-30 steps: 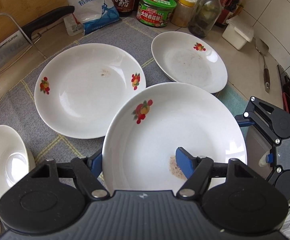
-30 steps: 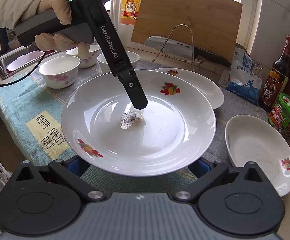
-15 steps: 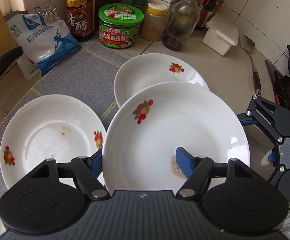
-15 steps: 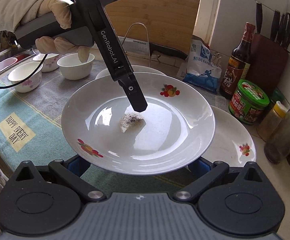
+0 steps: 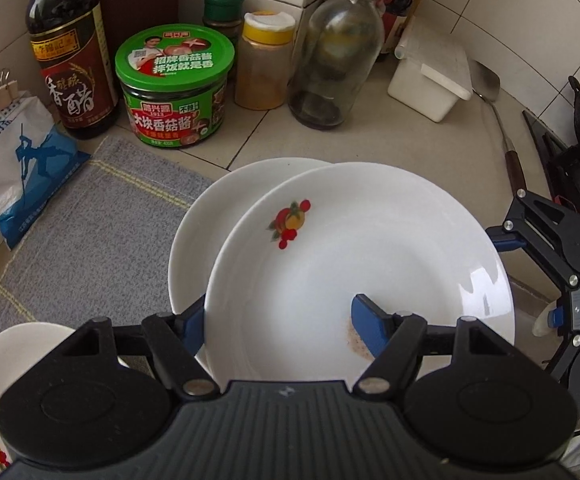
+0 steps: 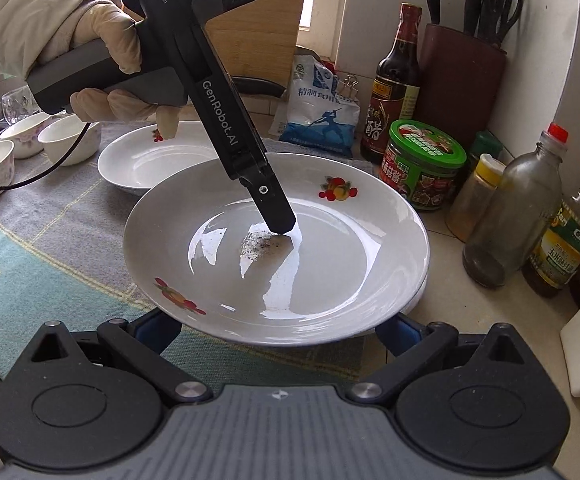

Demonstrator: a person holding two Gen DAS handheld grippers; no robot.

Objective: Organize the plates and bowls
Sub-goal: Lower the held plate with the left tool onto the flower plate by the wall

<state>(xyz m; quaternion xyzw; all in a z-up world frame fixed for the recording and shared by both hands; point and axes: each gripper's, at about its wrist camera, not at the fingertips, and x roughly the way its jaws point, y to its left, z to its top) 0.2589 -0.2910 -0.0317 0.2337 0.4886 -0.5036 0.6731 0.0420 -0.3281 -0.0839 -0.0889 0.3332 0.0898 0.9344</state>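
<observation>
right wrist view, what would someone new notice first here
The eye lands on the white round plate with fruit decals, held above a second white plate by the left gripper, one finger pressing beside a grey speckled smear. Next comes the gloved hand on that gripper's handle, at upper left. Behind, against the tiled wall, stands a green-lidded sauce jar by a dark vinegar bottle.

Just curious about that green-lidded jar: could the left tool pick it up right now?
Probably not: the left tool is clamped on the rim of a plate, so it has no free grip for the jar.
</observation>
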